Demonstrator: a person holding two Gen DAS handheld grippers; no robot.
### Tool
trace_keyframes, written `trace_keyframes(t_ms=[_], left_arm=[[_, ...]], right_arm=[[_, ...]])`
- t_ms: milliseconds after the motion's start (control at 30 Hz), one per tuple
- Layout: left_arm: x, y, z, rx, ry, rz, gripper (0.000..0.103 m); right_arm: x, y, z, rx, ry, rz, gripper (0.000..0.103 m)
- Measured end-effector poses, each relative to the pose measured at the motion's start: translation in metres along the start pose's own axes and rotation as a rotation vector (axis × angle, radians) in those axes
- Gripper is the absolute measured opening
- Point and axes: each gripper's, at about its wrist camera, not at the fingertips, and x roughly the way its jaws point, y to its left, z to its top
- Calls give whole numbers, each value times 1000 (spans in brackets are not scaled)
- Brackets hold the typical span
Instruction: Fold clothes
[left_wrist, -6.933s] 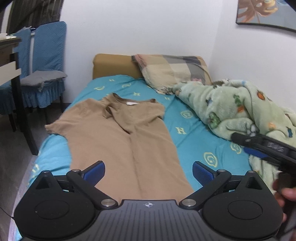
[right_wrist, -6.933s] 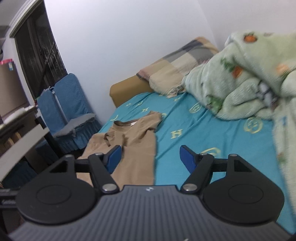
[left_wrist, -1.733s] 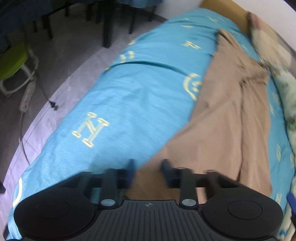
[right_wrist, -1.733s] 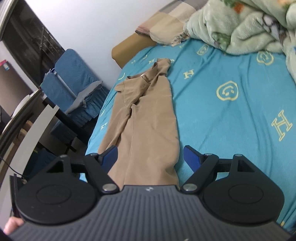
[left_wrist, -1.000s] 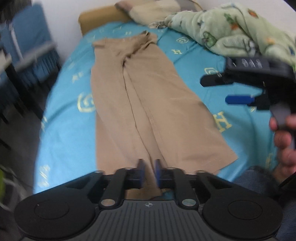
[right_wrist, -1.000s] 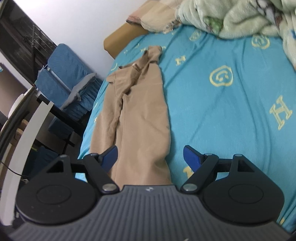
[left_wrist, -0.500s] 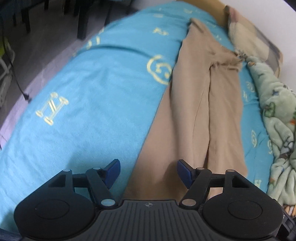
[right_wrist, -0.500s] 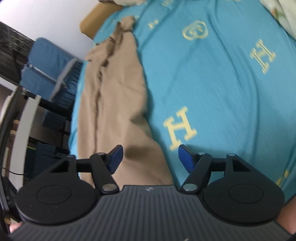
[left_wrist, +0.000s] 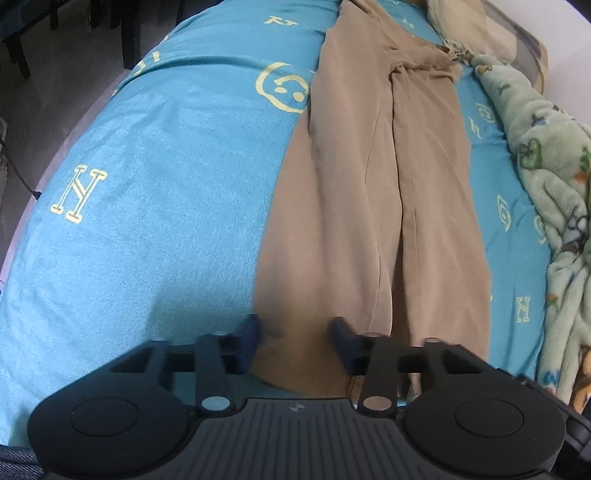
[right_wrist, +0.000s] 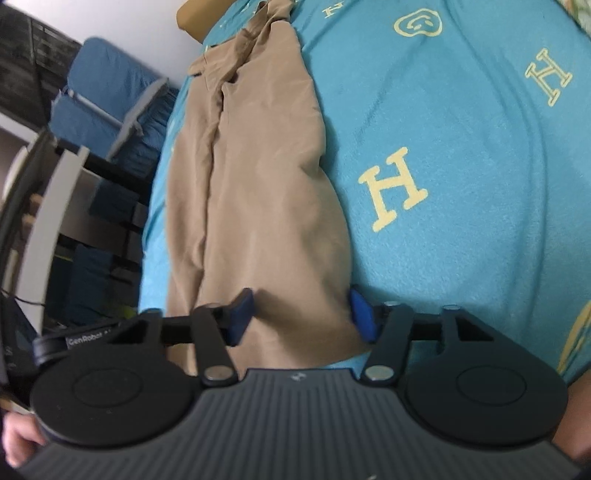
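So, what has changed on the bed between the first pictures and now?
The tan shirt, spread wide before, now lies folded lengthwise into a narrow strip. Both the left gripper and the right gripper have come down open over its near hem, one at each corner. The green blanket stayed put.

Green blanket (left_wrist: 554, 177), blue chairs (right_wrist: 110, 99) (bedside)

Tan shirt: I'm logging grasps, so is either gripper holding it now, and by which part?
Nothing is held. Left gripper and right gripper both stand open over the tan shirt's bottom hem.
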Motion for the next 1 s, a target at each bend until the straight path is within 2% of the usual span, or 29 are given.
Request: trace_keyframes(t_ms=[33,67,133,200,367,433,533,667,767,900,1000], left_arm=[[-1,-1,-2,6,5,3,17],[-3,0,-2,-4,6,-3,10],[-10,5,-3,-36,-11,-42,5],[-19,11,-4,-71,-36,-94,4],[-56,29,-5,-189,-115,-281,4],[-77,32,-3,-227,-161,-370,3],[-107,28,2,-245,-205,-455,3],[-148,18,4,-221,-259,-523,3],[-169,13,0,-201,-276,-557,3],[-200,18,-38,-189,-290,-584,3],[-199,30,-60,-204,-291,-595,3]], right_arm=[[0,2,-1,-13,2,-13,29],[-1,2,-2,-20,4,-20,23],[-3,2,-3,-15,6,-14,13],[-8,-1,-2,3,-11,0,10],[-35,-9,3,117,-93,98,8],[-51,-8,7,128,-128,139,8],[-74,0,17,128,-179,194,8],[-105,10,29,115,-241,248,7],[-130,12,25,93,-271,265,7],[-160,6,11,65,-288,271,7],[-174,-6,-1,70,-289,265,7]])
